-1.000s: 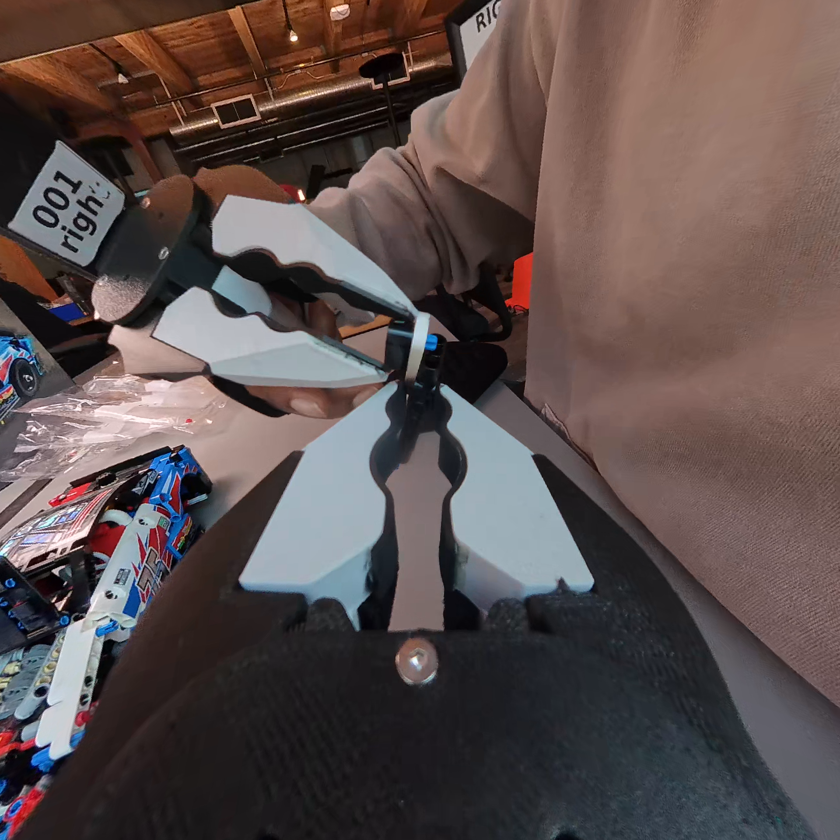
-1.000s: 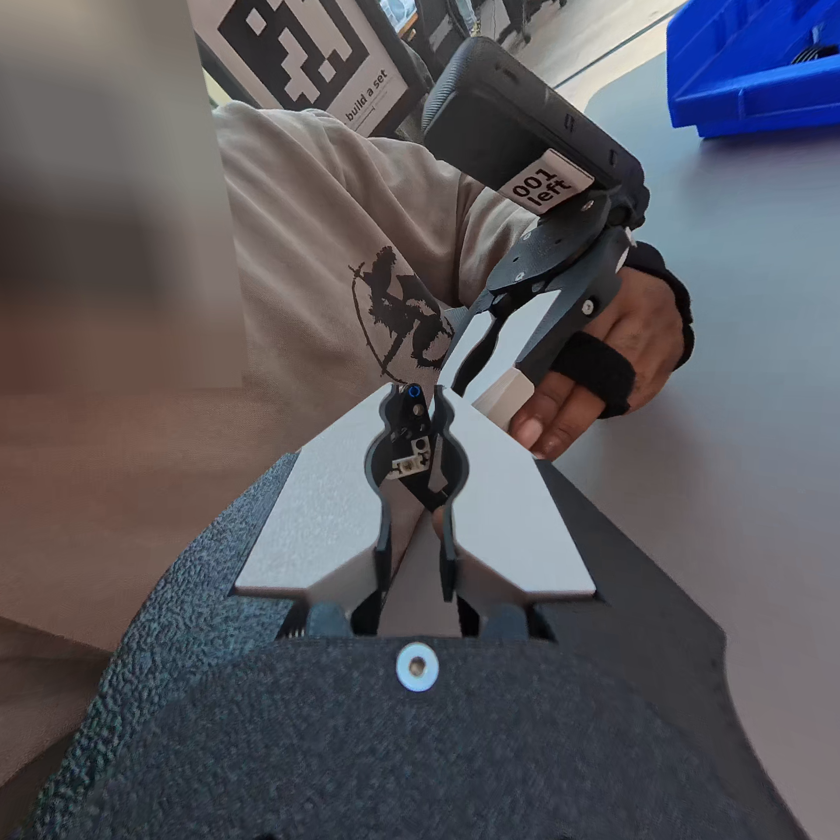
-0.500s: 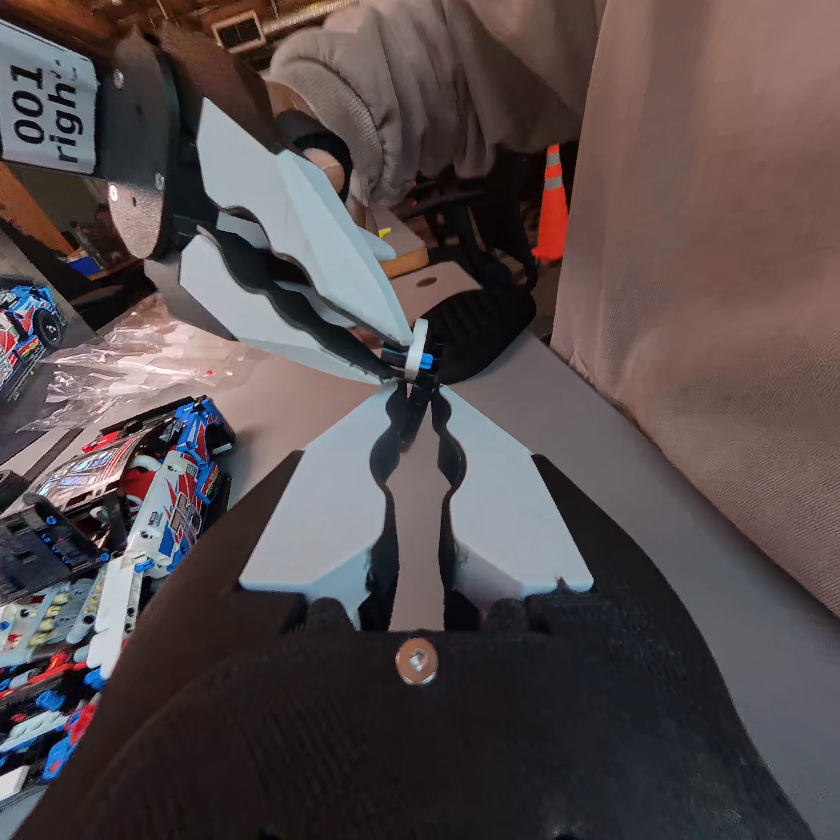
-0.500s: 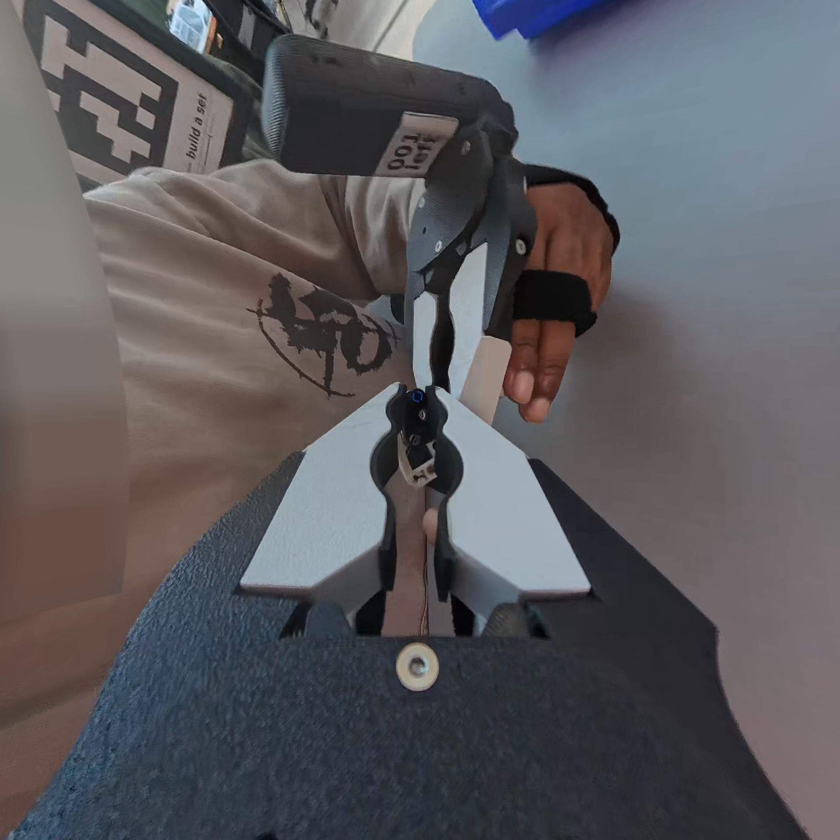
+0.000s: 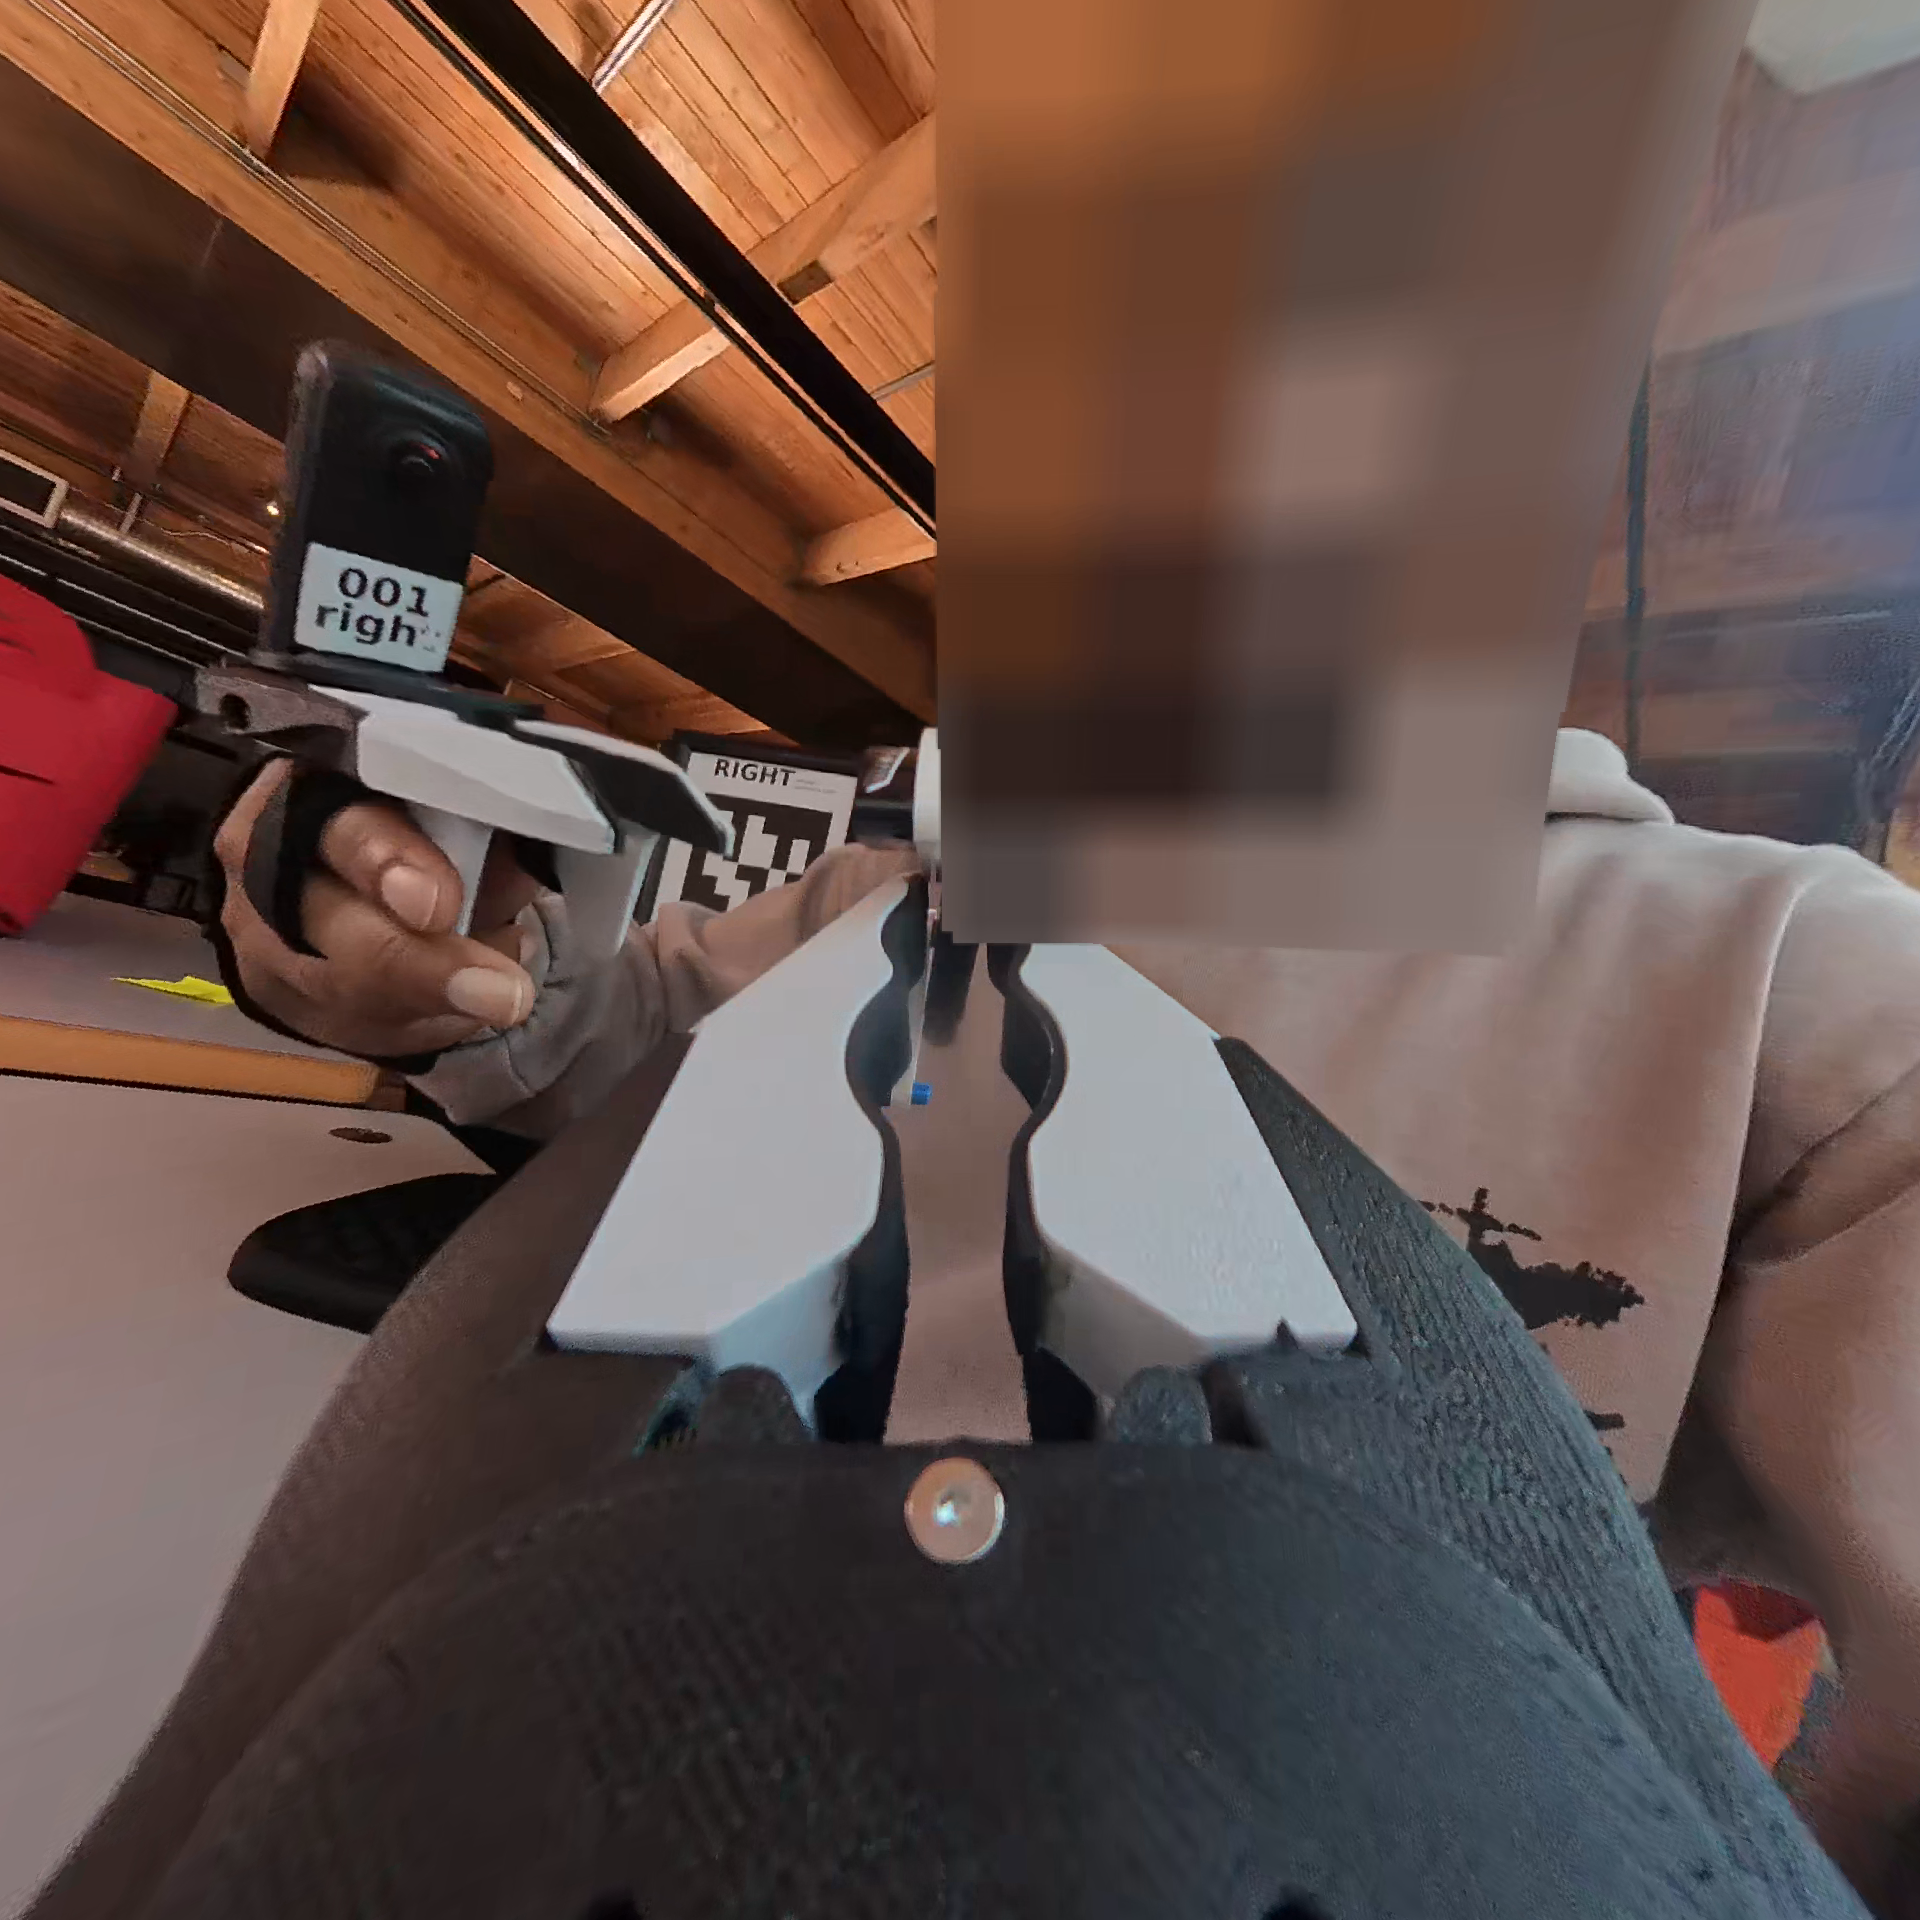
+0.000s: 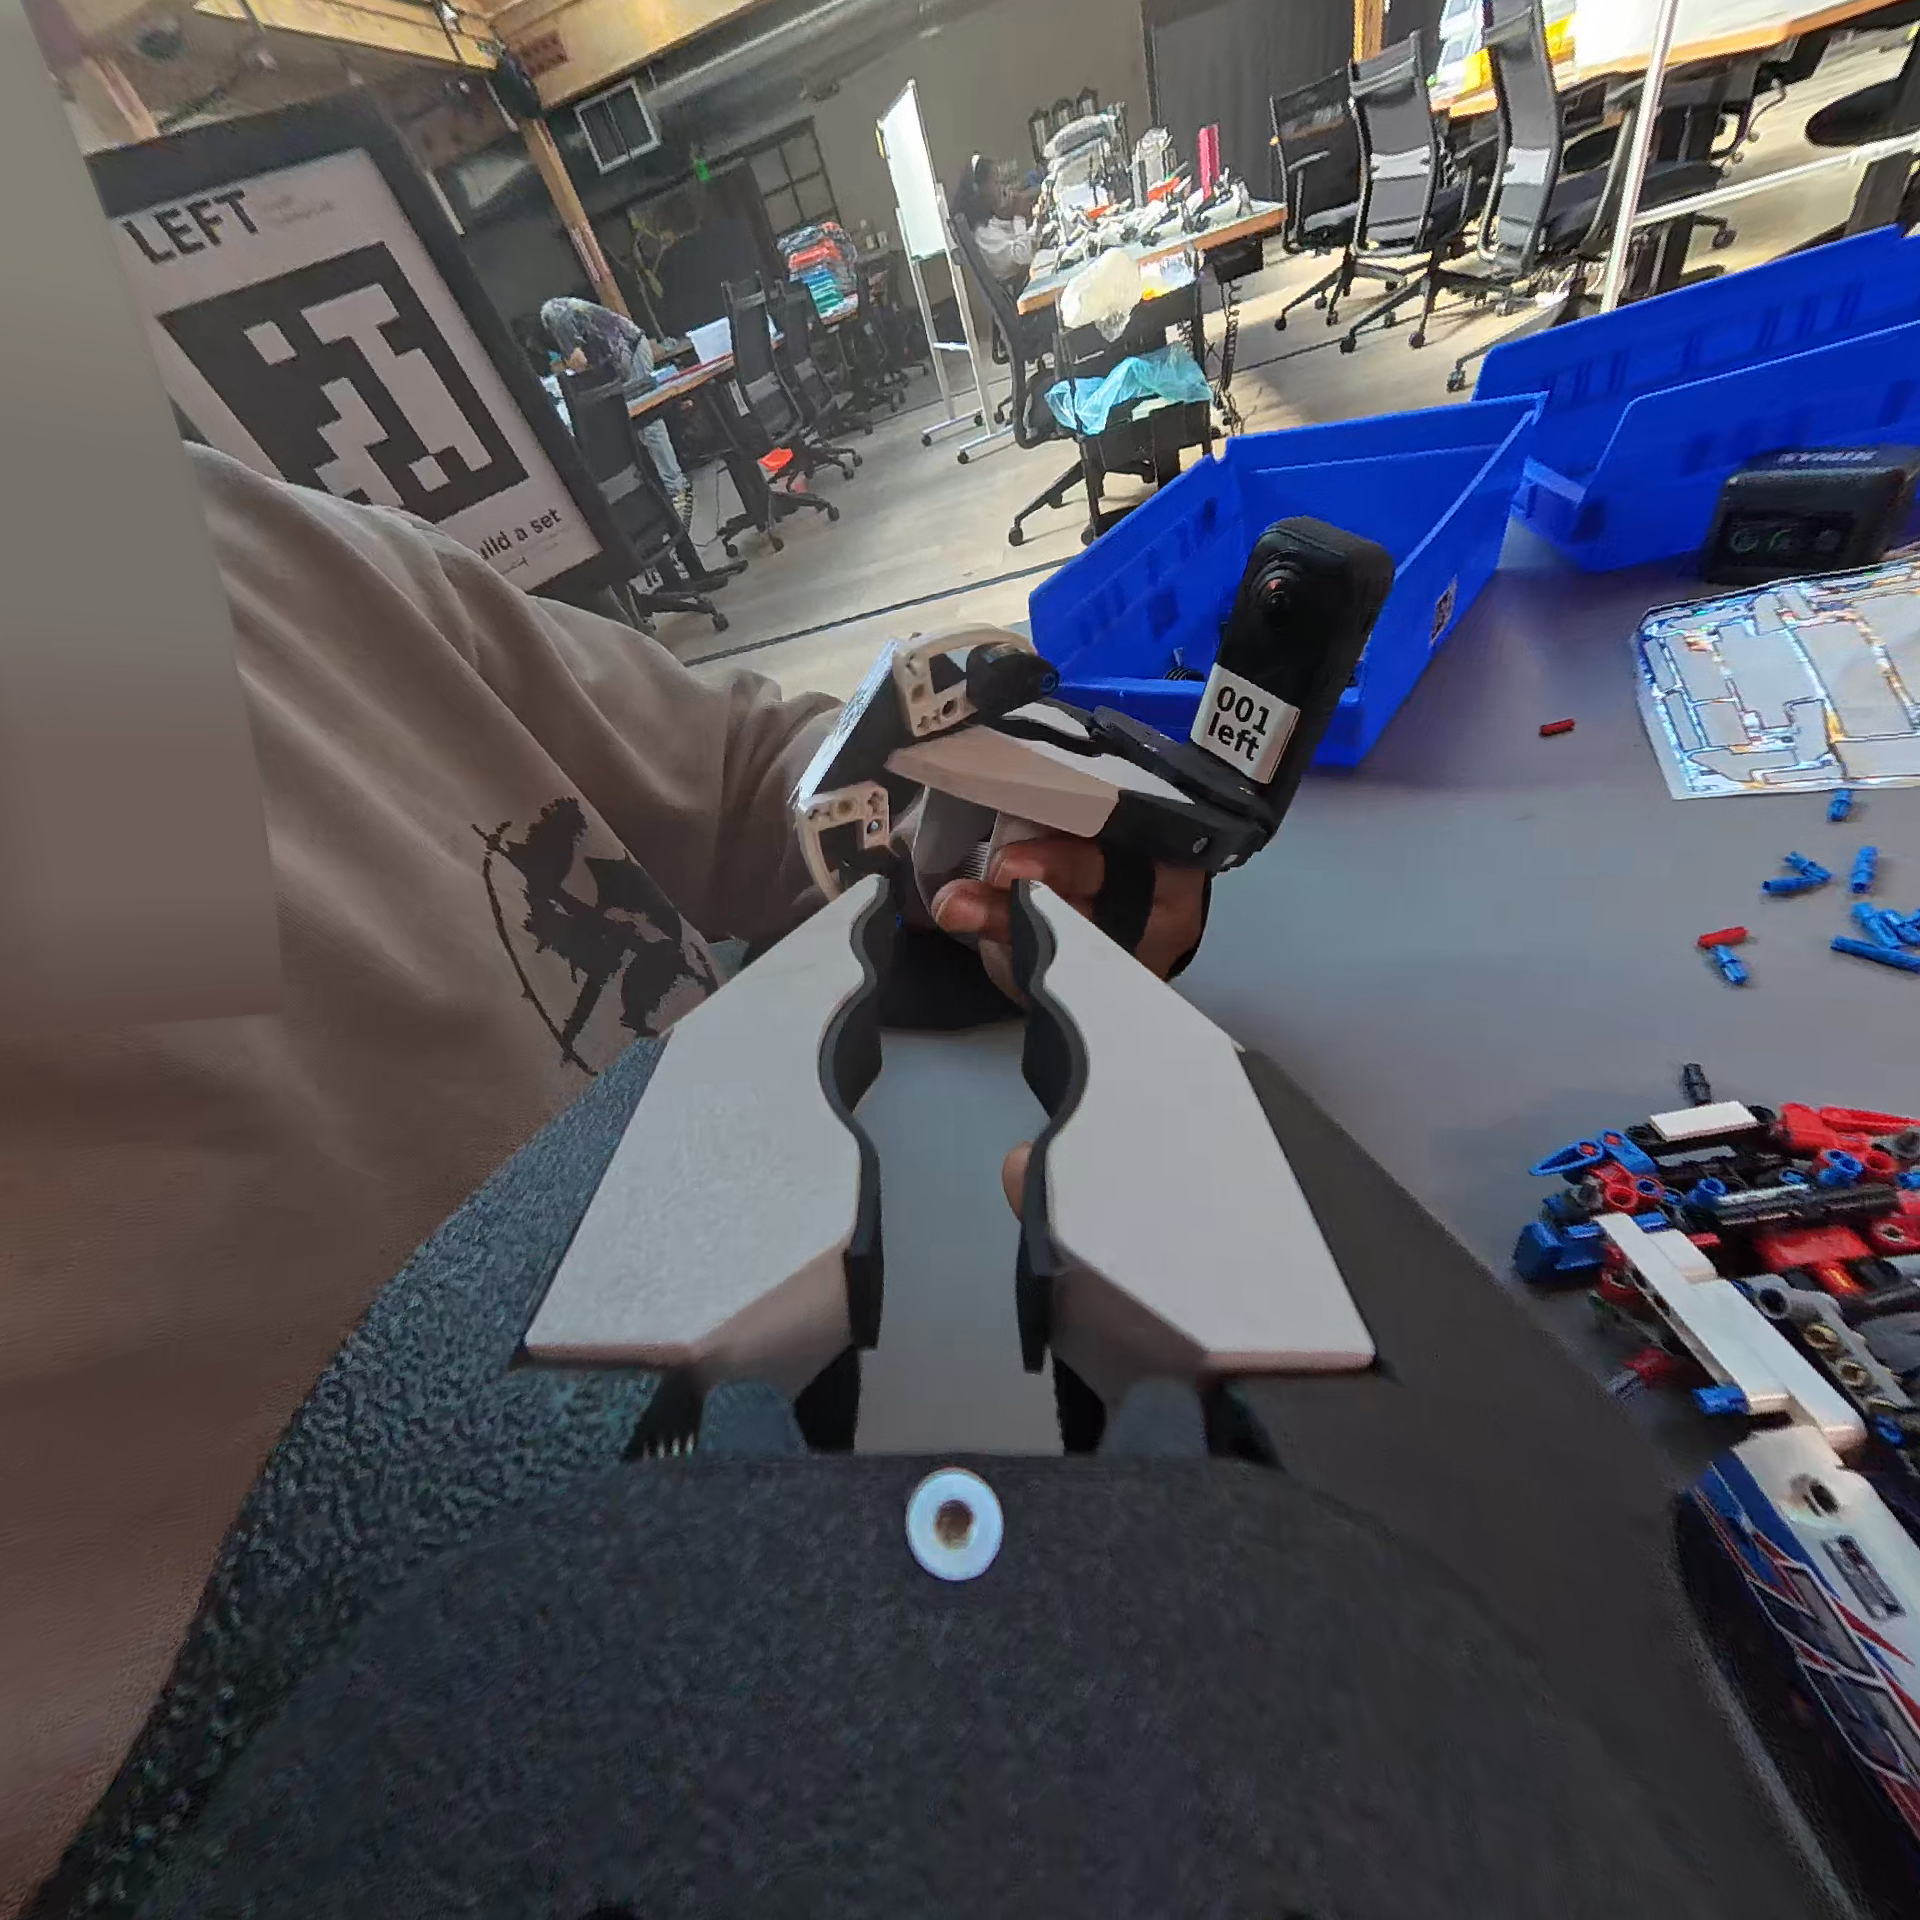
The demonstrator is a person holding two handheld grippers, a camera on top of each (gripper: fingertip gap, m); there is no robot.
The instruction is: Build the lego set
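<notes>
My left gripper (image 5: 951, 935) is shut on a small Lego sub-assembly (image 5: 916, 1039) of white and black parts with a blue pin; a blur patch hides its top. In the right wrist view the same sub-assembly (image 6: 914, 707) shows as a white curved panel with a black piece, held up in the left gripper (image 6: 935, 764) above the table. My right gripper (image 6: 951, 899) is open and empty, just below and in front of that piece. It also shows in the left wrist view (image 5: 665, 821), off to the left and apart. The partly built red, blue and white car (image 6: 1766, 1257) lies at the right.
The grey table (image 6: 1455, 935) holds loose blue and red pins (image 6: 1870, 920), a sticker sheet (image 6: 1787, 675) and blue bins (image 6: 1299, 551) at the back. The person's beige sleeve (image 6: 468, 748) is at the left. A red bin (image 5: 62, 769) stands far left. Spacing between my two grippers at the tips: around 7 cm.
The right gripper has let go of the sub-assembly, opened and drawn back. The left gripper keeps the piece and has tilted upward, away from the table.
</notes>
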